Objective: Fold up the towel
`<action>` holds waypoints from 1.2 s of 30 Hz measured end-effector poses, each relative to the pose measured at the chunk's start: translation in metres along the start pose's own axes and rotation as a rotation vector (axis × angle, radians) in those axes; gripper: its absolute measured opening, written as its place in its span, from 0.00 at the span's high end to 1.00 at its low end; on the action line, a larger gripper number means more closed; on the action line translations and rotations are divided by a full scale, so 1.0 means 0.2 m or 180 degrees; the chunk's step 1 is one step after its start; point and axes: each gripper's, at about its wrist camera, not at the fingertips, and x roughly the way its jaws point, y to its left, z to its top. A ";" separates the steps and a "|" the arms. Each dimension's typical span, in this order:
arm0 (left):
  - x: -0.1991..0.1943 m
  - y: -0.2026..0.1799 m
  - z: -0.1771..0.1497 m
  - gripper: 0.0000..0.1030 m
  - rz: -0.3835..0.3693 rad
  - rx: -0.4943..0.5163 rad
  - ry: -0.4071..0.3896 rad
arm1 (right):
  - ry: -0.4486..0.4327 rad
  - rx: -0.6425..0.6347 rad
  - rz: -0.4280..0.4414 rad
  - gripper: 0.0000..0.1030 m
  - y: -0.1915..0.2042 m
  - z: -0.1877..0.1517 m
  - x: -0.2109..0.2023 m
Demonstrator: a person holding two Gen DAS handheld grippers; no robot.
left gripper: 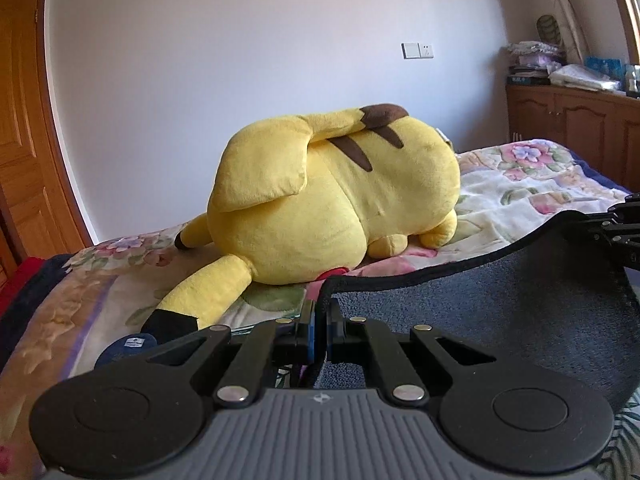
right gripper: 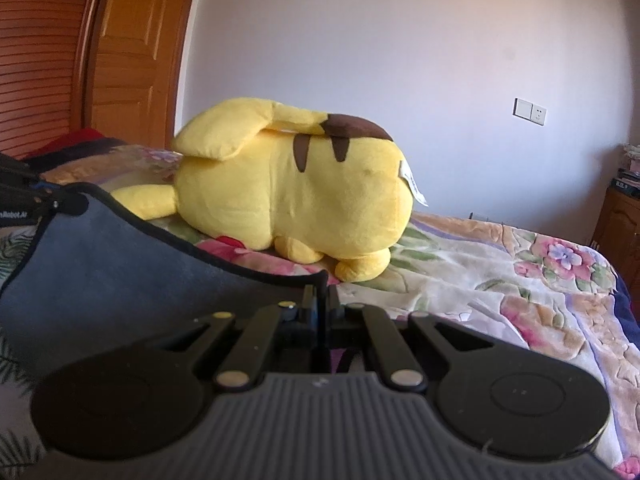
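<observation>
A dark blue-grey towel (left gripper: 500, 312) with a black hem hangs stretched between my two grippers above the bed. My left gripper (left gripper: 320, 312) is shut on the towel's left corner. My right gripper (right gripper: 322, 300) is shut on the right corner of the same towel (right gripper: 112, 280). In the left wrist view the right gripper (left gripper: 624, 232) shows at the right edge, clamping the far corner. In the right wrist view the left gripper (right gripper: 36, 200) shows at the left edge on the other corner. The towel's lower part is hidden behind the gripper bodies.
A large yellow plush toy (left gripper: 332, 192) lies on the floral bedspread (left gripper: 520, 184) just beyond the towel; it also shows in the right wrist view (right gripper: 288, 200). A wooden door (right gripper: 132, 52) stands left, a wooden cabinet (left gripper: 572, 120) with stacked items right, a white wall behind.
</observation>
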 end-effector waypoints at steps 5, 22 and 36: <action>0.08 0.00 -0.03 0.95 0.0025 0.0016 0.0048 | 0.0039 -0.0036 -0.0018 0.96 0.00 -0.03 0.08; 0.29 -0.03 -0.12 0.92 0.0062 0.0092 0.0332 | 0.0343 -0.0094 0.0003 0.96 0.01 -0.15 0.25; 0.17 -0.04 -0.11 0.29 0.0045 -0.0095 0.0357 | 0.0421 0.0130 0.0013 0.44 -0.03 -0.16 0.19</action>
